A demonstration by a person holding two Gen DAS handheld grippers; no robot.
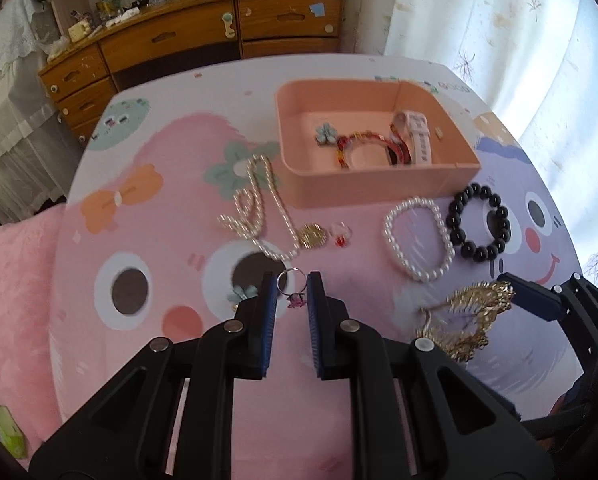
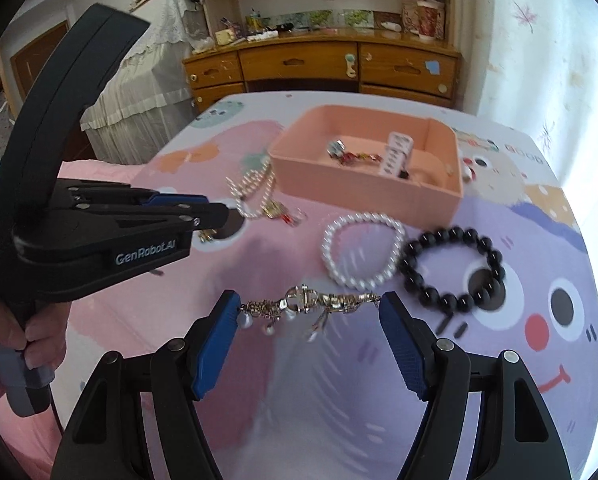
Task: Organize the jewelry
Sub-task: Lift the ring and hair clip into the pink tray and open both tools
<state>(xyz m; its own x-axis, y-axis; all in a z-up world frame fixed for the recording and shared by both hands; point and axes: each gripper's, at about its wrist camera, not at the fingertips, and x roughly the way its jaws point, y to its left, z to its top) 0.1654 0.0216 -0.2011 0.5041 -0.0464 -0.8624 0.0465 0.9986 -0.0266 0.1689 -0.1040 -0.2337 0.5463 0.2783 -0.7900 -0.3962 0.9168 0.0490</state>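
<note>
My left gripper (image 1: 292,286) is closed on a silver ring (image 1: 290,285) with a pink stone, just above the cartoon tablecloth. My right gripper (image 2: 307,308) is open, its fingertips on either side of a gold brooch with pearl drops (image 2: 309,305), which also shows in the left wrist view (image 1: 469,316). A pink tray (image 1: 383,186) at the back holds a white watch (image 1: 417,136), a red beaded bracelet (image 1: 363,146) and a teal flower clip (image 1: 326,133). On the cloth lie a pearl necklace with gold pendant (image 1: 259,208), a pearl bracelet (image 1: 417,238) and a black bead bracelet (image 1: 479,222).
A small red-and-white charm (image 1: 341,236) lies by the pendant and a teal flower piece (image 1: 241,294) lies left of my left fingers. A wooden dresser (image 1: 203,40) stands behind the table. A curtain (image 1: 519,40) hangs at the right. A pink cushion (image 1: 15,280) lies at the left.
</note>
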